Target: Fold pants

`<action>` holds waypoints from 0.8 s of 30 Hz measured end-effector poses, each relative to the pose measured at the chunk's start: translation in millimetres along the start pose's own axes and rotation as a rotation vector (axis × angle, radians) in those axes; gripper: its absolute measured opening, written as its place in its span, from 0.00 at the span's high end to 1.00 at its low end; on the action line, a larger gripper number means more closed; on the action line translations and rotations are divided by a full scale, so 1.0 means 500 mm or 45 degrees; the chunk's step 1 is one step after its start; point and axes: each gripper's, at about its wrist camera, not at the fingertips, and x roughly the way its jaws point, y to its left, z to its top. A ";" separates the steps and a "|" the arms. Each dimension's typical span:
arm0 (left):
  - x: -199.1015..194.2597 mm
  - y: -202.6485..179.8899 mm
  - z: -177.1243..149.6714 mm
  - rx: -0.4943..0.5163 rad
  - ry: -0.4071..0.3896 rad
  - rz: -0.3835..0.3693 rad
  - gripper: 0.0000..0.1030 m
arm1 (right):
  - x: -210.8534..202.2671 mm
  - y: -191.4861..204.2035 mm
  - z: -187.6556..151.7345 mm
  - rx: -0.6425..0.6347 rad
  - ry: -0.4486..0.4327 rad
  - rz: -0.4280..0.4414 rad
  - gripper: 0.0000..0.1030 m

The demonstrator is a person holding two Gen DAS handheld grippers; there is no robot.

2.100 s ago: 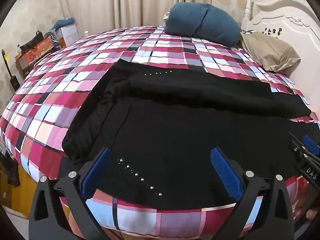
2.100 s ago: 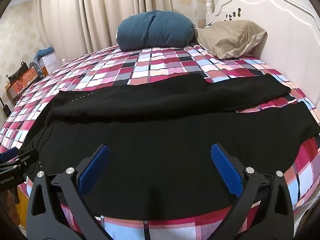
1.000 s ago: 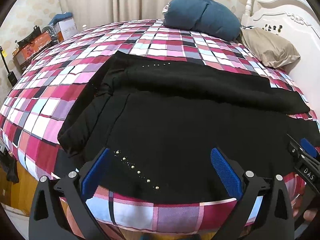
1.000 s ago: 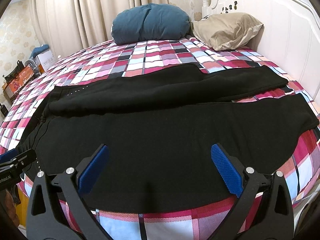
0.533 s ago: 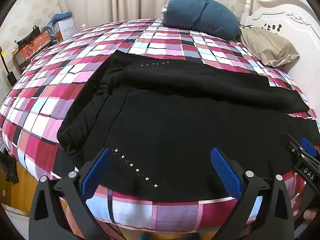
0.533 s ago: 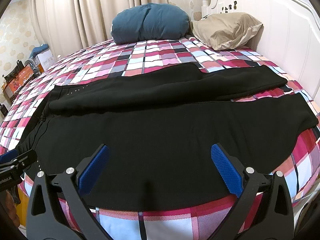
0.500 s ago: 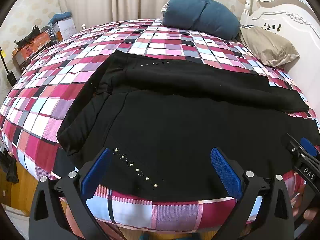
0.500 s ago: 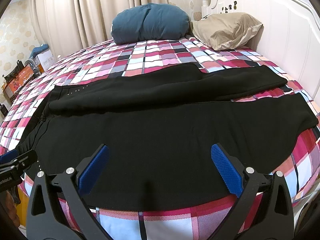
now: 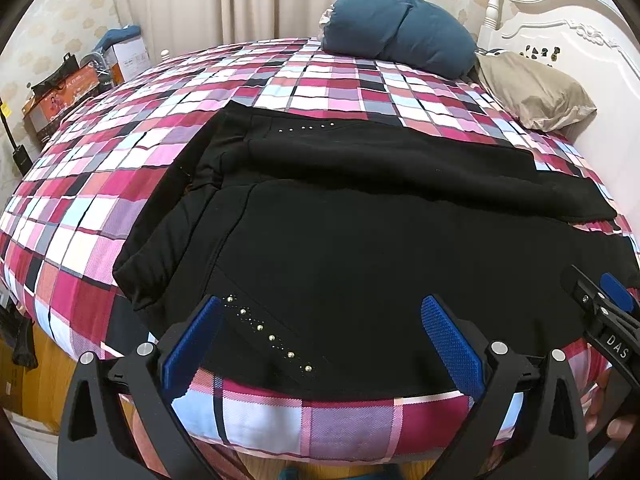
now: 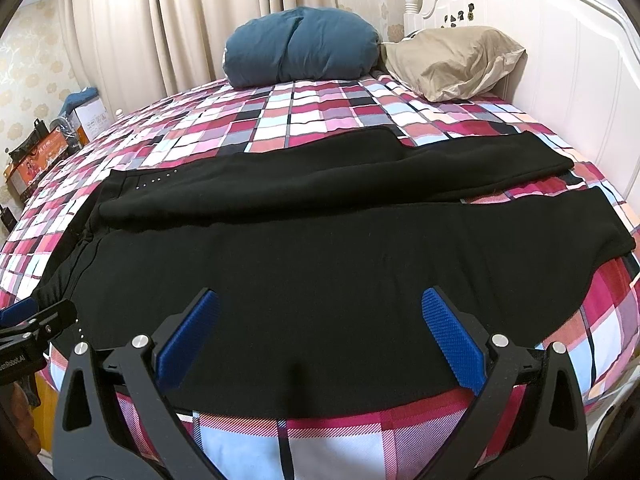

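Note:
Black pants lie spread across the plaid bed, waist to the left, both legs running right toward the headboard. A row of small studs marks the near hip. My left gripper hovers open over the near waist edge, holding nothing. In the right wrist view the pants fill the middle, and my right gripper hangs open above the near leg's edge. Each gripper's tip shows at the other view's side: the right one, the left one.
A blue pillow and a beige pillow rest at the far end by the white headboard. Boxes and clutter stand on the floor at the left. Curtains hang behind. The bed's near edge drops below the grippers.
Both grippers have lifted and drawn back slightly, so more of the bed's near edge shows. The pants lie as before and both stay open.

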 end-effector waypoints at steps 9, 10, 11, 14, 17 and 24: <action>-0.003 -0.008 -0.003 0.005 0.002 -0.005 0.04 | -0.004 -0.003 -0.005 -0.002 0.004 0.001 0.02; -0.003 -0.010 -0.003 0.007 0.005 -0.005 0.04 | -0.003 -0.001 -0.005 -0.003 0.005 0.002 0.02; -0.003 -0.012 -0.003 0.008 0.008 -0.004 0.04 | -0.004 -0.001 -0.007 -0.004 0.006 0.001 0.02; 0.000 -0.012 -0.004 0.010 0.015 -0.006 0.04 | -0.006 -0.002 -0.011 -0.004 0.011 0.000 0.02; 0.004 -0.011 -0.004 0.011 0.021 -0.005 0.04 | -0.004 0.002 -0.012 -0.004 0.017 -0.003 0.02; 0.011 -0.008 -0.002 0.012 0.034 -0.004 0.04 | 0.007 0.004 -0.007 -0.006 0.032 -0.002 0.02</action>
